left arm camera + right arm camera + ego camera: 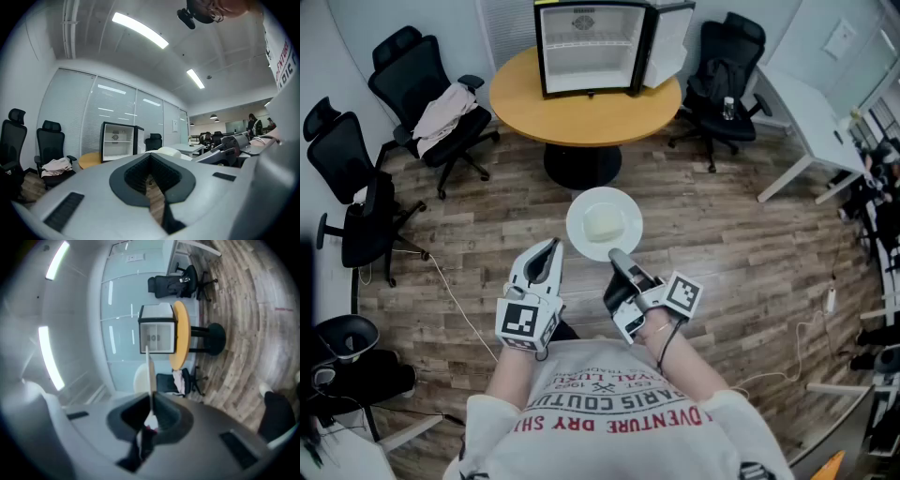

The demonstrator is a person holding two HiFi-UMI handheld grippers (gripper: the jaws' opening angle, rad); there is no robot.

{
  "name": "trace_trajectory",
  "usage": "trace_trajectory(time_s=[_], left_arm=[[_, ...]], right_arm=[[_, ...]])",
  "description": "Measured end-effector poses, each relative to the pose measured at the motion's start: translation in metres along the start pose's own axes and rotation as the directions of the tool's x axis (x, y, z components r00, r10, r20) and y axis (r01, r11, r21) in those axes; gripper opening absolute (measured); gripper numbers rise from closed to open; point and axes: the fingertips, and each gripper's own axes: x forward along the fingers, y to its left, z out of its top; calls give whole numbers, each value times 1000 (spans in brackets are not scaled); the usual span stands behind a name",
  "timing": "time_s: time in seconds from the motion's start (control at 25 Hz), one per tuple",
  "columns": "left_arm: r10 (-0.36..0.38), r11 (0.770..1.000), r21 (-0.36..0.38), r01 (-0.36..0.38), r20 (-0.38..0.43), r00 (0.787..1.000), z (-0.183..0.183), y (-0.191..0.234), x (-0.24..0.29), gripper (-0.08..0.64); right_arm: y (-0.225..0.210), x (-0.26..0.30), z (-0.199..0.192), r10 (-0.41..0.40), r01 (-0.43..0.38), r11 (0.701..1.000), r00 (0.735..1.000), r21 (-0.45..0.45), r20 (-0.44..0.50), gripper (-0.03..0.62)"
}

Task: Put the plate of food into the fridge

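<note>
The round white plate [581,240] hangs over the grey-brown wood-plank floor [722,253], in front of the person and short of the round wooden table [586,117]. It is well apart from the small black fridge with a white inside [591,47] that stands on that table. The fridge's door [668,42] is swung open to the right, and its open front faces the person.

The right gripper [619,255] pinches the plate by its near rim, with its jaws pressed onto the thin edge. The rest of the plate reaches out beyond the jaw tips toward the table. In the right gripper view the plate shows edge-on, as a thin white line running straight out from between the pads toward the fridge. It therefore lies in line with the jaws.

In the head view the plate appears as an almost full circle, so it is held about flat with its face turned up. Being round, it has no long axis of its own. A pale, squarish block of food [605,223] sits near the plate's middle.

The left gripper [549,247] is level with the right one, just to the left of the plate's near edge and not touching it. Its jaws are drawn together with nothing between them; only floor shows through the slit behind the pads.
</note>
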Motion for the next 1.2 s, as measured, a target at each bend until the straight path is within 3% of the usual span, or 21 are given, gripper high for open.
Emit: trace_trajectory(time_s=[0.52, 0.88, 1.2], left_arm=[[-37, 999, 2, 37, -3, 999, -7, -4, 5, 31], [-54, 999, -8, 54, -24, 998, -21, -7, 12, 31], [-82, 997, -19, 81, -35, 996, -24, 16, 69, 31]], right_arm=[[0, -2, 1, -22, 22, 999, 1000, -35, -1, 38], [-11, 0, 5, -22, 22, 1000, 1000, 0, 18, 38], [-11, 37, 45, -15, 16, 1000, 999, -15, 46, 38]])
